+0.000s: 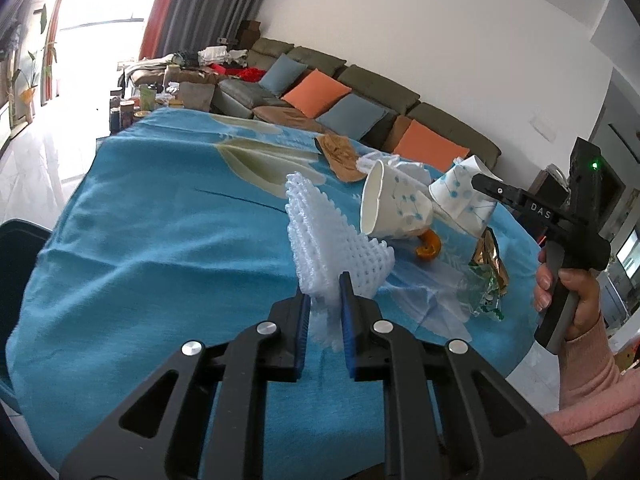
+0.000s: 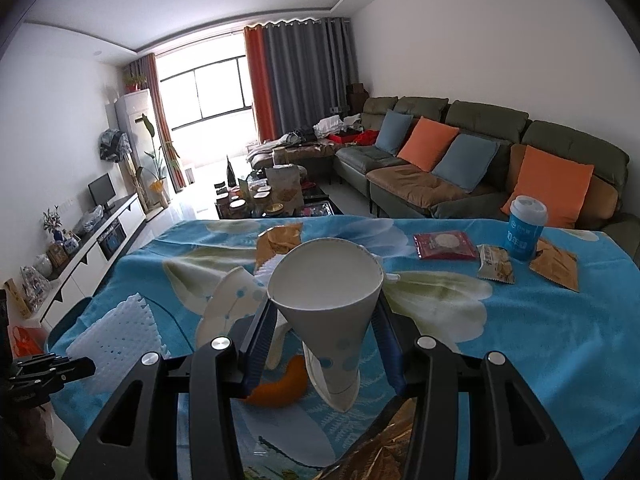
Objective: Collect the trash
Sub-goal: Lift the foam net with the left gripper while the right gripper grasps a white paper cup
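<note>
I have the white foam fruit net [image 1: 336,240] pinched between the blue pads of my left gripper [image 1: 325,304], its jaws nearly together on the sheet, which stands up clear of the blue floral tablecloth [image 1: 160,240]. My right gripper [image 2: 324,320] holds a white paper cup with blue dots [image 2: 326,292], jaws about half apart and pressing its sides, mouth tipped toward the camera. Just left of it lies a second paper cup [image 2: 232,304] on its side, and beneath them an orange peel [image 2: 280,384]. A crinkled gold foil wrapper [image 1: 490,260] sits just beside those on the cloth. Farther back on the table I see a brown snack packet [image 2: 280,240], a red packet [image 2: 444,245], another snack wrapper [image 2: 496,268] and a blue lidded cup [image 2: 525,226]. Beyond the table is a green sofa [image 2: 480,128] with orange and blue cushions.
</note>
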Demonstrator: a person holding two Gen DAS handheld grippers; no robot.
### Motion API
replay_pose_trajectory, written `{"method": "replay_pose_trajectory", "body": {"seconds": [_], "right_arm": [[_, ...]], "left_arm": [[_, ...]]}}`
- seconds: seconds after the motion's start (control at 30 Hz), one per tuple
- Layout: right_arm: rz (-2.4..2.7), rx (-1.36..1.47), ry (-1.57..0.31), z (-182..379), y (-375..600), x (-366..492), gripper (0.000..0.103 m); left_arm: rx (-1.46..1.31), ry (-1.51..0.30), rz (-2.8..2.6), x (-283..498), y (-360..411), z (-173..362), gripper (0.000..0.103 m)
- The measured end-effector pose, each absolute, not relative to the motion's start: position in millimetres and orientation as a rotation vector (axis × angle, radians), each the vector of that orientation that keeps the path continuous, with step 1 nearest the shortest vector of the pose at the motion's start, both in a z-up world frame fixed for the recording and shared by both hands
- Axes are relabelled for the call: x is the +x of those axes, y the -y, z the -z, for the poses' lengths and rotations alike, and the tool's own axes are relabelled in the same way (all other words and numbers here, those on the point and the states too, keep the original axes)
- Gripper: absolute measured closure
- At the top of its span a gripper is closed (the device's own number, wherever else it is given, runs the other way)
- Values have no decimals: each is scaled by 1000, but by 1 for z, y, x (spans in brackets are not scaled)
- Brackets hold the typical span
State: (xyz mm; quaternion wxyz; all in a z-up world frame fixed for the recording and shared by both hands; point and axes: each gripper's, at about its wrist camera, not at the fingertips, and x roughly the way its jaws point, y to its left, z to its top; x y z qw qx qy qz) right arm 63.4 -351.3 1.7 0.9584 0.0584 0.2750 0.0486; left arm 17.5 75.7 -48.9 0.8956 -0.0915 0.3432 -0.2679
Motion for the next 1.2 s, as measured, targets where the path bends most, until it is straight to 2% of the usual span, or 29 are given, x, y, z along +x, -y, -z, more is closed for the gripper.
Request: {"method": "replay_pose_trajectory", "body": {"seconds": [0.43,1.2], "right_arm": [[-176,116,-503,-21,331,50,57],[-425,121,-517,-17,257,53,57]], "left_arm": [[-187,-663,506,7,-92,37,88],[-178,-609,426,-14,-121,22,88]]}}
